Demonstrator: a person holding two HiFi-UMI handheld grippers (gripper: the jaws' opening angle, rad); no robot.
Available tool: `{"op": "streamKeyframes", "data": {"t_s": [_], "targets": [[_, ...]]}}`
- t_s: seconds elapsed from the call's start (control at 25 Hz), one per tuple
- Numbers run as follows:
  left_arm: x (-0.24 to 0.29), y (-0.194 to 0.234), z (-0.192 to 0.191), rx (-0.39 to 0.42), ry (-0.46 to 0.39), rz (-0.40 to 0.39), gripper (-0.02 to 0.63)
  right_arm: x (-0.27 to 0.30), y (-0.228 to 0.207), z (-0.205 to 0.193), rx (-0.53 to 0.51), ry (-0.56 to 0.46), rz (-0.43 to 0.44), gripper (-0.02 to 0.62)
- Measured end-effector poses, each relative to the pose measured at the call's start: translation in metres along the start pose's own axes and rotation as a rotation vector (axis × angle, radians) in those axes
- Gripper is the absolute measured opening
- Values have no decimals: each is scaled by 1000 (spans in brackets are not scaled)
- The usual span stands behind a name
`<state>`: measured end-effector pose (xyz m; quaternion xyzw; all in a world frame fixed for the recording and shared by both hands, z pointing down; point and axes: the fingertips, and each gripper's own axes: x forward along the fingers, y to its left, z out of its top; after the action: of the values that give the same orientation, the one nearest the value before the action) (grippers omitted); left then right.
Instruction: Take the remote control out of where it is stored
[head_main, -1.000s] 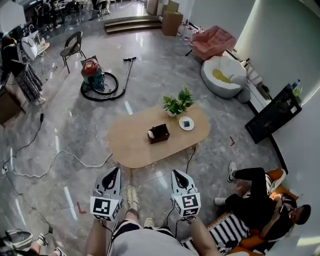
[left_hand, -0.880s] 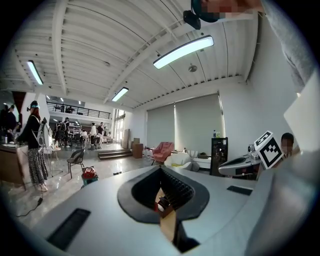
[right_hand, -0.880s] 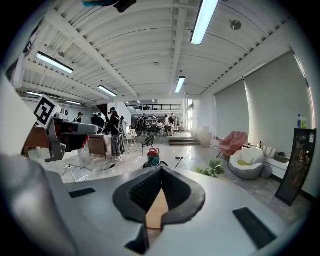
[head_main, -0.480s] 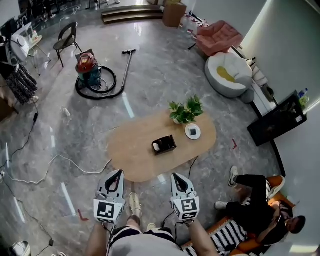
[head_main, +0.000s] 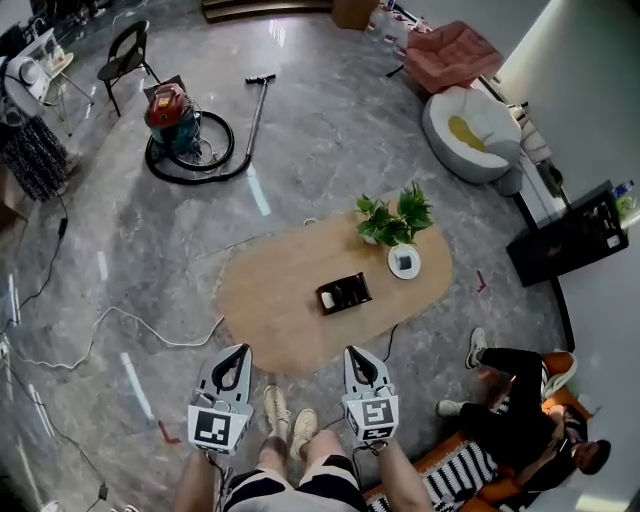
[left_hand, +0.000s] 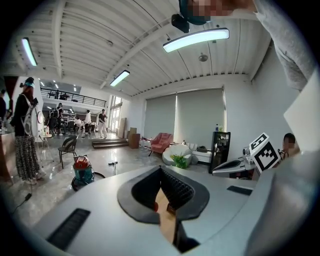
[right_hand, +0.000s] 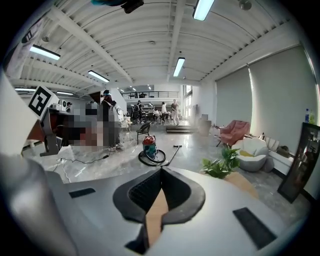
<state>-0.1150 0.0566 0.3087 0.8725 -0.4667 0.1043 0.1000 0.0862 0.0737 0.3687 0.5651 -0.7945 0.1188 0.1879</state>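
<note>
Both pairs of jaws are pressed together on nothing, the left gripper (head_main: 240, 352) and right gripper (head_main: 356, 355) side by side near the wooden table (head_main: 270, 300). Mid-table sits a dark box (head_main: 344, 293); whether the remote control lies inside is too small to tell.

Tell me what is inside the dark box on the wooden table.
The box is open on top. A small pale thing shows at its left end, too small to identify. The rest is dark, so anything deeper is hidden.
</note>
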Motion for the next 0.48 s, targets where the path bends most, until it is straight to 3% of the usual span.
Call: {"op": "streamKeyframes", "data": {"t_s": [0.48], "targets": [[48,25,-79,-29,50,21,5,81,-17,-72,-21,38,12,8]]}}
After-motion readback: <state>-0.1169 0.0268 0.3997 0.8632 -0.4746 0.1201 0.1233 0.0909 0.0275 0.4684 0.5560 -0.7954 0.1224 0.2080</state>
